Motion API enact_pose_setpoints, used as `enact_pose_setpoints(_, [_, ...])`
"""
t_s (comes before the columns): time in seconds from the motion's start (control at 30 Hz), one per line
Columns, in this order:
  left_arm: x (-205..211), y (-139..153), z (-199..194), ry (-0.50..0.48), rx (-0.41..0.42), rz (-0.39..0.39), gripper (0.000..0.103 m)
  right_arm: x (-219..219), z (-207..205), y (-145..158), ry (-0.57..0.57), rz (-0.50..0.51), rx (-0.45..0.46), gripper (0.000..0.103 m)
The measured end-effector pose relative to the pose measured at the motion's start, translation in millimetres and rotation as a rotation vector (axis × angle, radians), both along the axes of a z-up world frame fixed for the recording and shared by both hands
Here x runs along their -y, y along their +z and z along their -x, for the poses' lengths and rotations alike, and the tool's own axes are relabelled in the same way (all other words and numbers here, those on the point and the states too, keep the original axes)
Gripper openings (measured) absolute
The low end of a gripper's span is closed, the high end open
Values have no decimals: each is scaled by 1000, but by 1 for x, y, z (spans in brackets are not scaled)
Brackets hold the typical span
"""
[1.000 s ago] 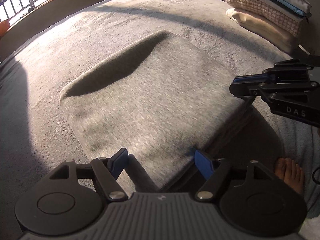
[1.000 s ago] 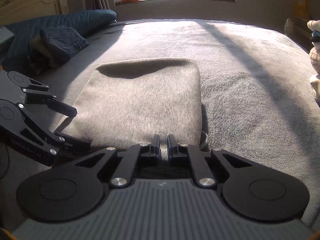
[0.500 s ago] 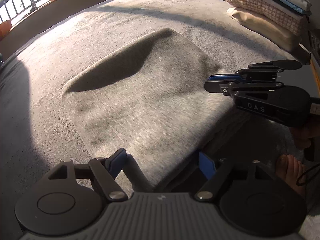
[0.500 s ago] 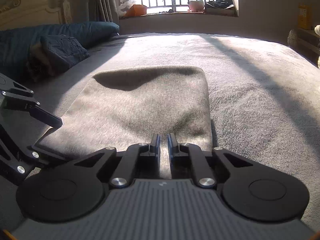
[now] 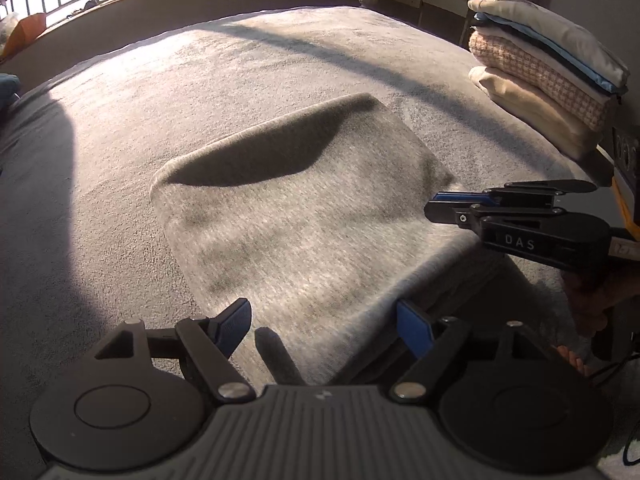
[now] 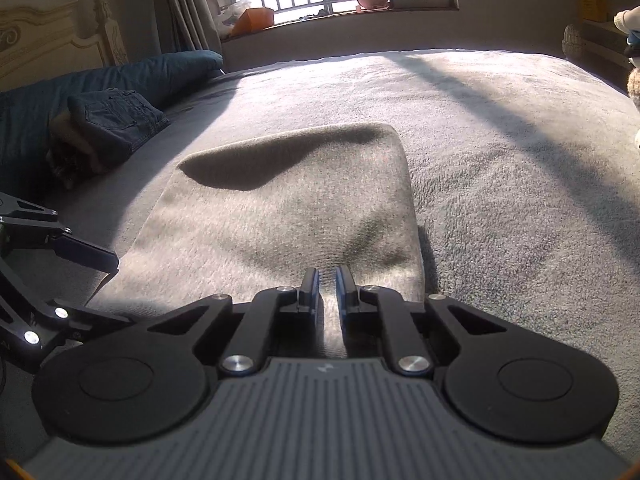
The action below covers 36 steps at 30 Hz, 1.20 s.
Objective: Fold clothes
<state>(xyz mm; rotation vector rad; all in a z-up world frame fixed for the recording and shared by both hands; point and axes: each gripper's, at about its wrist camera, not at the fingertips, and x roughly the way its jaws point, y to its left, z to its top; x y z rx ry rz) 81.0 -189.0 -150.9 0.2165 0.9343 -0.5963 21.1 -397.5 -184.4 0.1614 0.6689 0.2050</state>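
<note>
Between the right gripper's point(image 6: 327, 280) nearly closed blue pads, a thin ridge of the grey folded garment point(image 6: 288, 224) at its near right edge, apparently pinched, though the narrow gap leaves the hold not quite certain. At the near left edge, the left gripper point(image 5: 320, 320) spread wide, both pads clear of the cloth, nothing held. Garment lying flat as a neat rectangle in the middle of the grey bed point(image 5: 200, 80), far edge in shadow. Judged: folding of this piece about finished, grip being given up; next likely a clean release and a lift or slide toward the stack of folded clothes point(image 5: 544, 76) at far right. Both grippers angled downward over the near edge; dark jeans point(image 6: 116, 120) far left.
</note>
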Motion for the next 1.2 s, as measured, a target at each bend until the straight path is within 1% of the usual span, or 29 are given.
enact_pose_setpoints(0.03, [-11, 3, -3, 25, 7, 36, 80, 1, 0, 0, 3, -7, -4, 9])
enact_pose_setpoints(0.1, [-30, 6, -5, 70, 35, 79, 80, 3, 0, 4, 6, -16, -8, 9])
enact_pose_setpoints(0.17, [-41, 8, -4, 63, 53, 101, 80, 4, 0, 8, 8, -24, -11, 10])
enact_pose_setpoints(0.23, [-46, 11, 0, 42, 81, 104, 79, 5, 11, 20, 21, -44, 34, 12])
enact_pose_setpoints(0.27, [-46, 13, 4, 17, 96, 109, 79, 5, 18, 27, 29, -55, 65, 13])
enact_pose_setpoints(0.33, [-43, 14, 12, -43, 110, 110, 79, 1, 34, 38, 91, -86, 116, 13])
enact_pose_setpoints(0.4, [-37, 13, 24, -120, 132, 99, 76, -7, 47, 42, 174, -106, 126, 13])
enact_pose_setpoints(0.47, [-27, 11, 36, -186, 163, 59, 76, -16, 59, 43, 249, -119, 118, 13])
enact_pose_setpoints(0.53, [-18, 7, 44, -223, 189, 17, 71, -30, 67, 34, 297, -103, 77, 13])
enact_pose_setpoints(0.57, [-13, 4, 49, -243, 204, -7, 66, -37, 70, 29, 311, -87, 56, 13])
enact_pose_setpoints(0.6, [-8, 1, 53, -262, 219, -30, 63, -44, 72, 25, 314, -67, 38, 13])
enact_pose_setpoints(0.67, [-1, -4, 59, -291, 254, -55, 62, -53, 72, 17, 298, -32, 9, 13])
enact_pose_setpoints(0.73, [7, -12, 64, -327, 303, -102, 59, -58, 71, 12, 277, 2, 8, 12])
enact_pose_setpoints(0.83, [17, -23, 68, -358, 350, -156, 52, -64, 65, 9, 255, 63, 25, 11])
enact_pose_setpoints(0.93, [24, -32, 71, -365, 404, -200, 39, -66, 57, 3, 239, 97, 9, 9])
enact_pose_setpoints(1.0, [24, -32, 69, -356, 413, -196, 26, -66, 55, 0, 230, 83, 10, 9])
enact_pose_setpoints(1.07, [20, -28, 66, -346, 393, -153, 15, -64, 53, -2, 212, 57, 17, 9])
enact_pose_setpoints(1.13, [16, -26, 64, -338, 372, -122, 13, -64, 51, -6, 188, 49, 33, 6])
enact_pose_setpoints(1.17, [16, -25, 63, -337, 368, -119, 12, -64, 51, -7, 176, 46, 42, 4])
enact_pose_setpoints(1.2, [15, -26, 64, -340, 368, -122, 12, -64, 50, -9, 164, 43, 51, 4])
